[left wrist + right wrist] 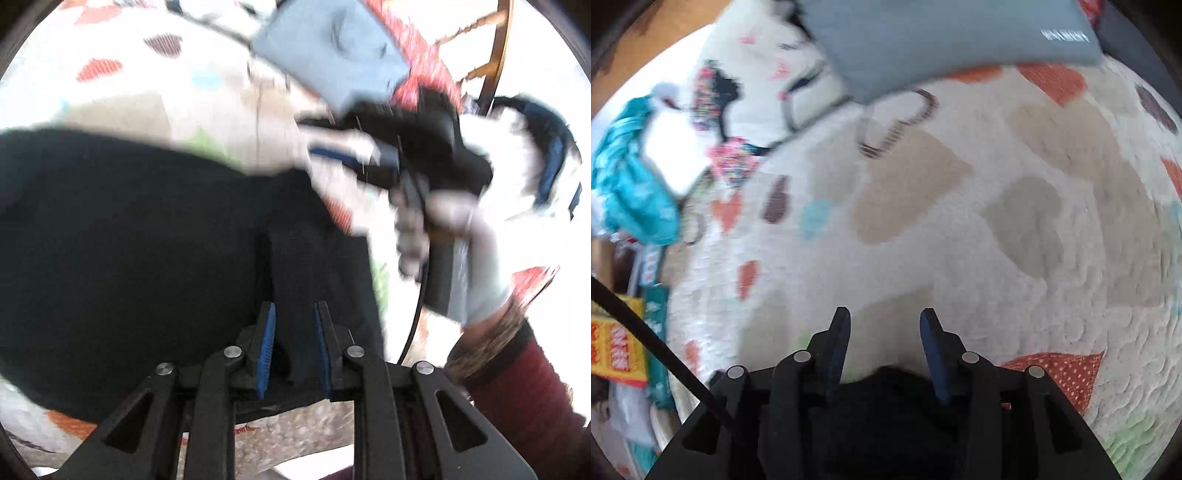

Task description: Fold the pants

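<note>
My left gripper [293, 325] pinches a fold of the black pants [129, 251], the blue pads pressed against a ridge of dark cloth that runs up toward 12 o'clock; the rest of the garment spreads out to 9 o'clock over the quilt [207, 92]. The quilt is white and stitched, patched with hearts in orange, brown, tan, pale blue and green (it seems to cover a bed, though I see no frame). At 1 o'clock in the left view a grey folded cloth [328, 48] lies on it, and behind that stands a wooden chair [495, 62]. At 3 o'clock is my right hand [476, 251], white-gloved, around the other tool's handle. My right gripper [884, 321] is spread wide, with bare quilt between the fingers and a dark lump of pants [890, 384] low between them, at 6 o'clock. At 9 o'clock in that view lie a teal cloth [631, 177] and a yellow box [617, 350], blurred.
</note>
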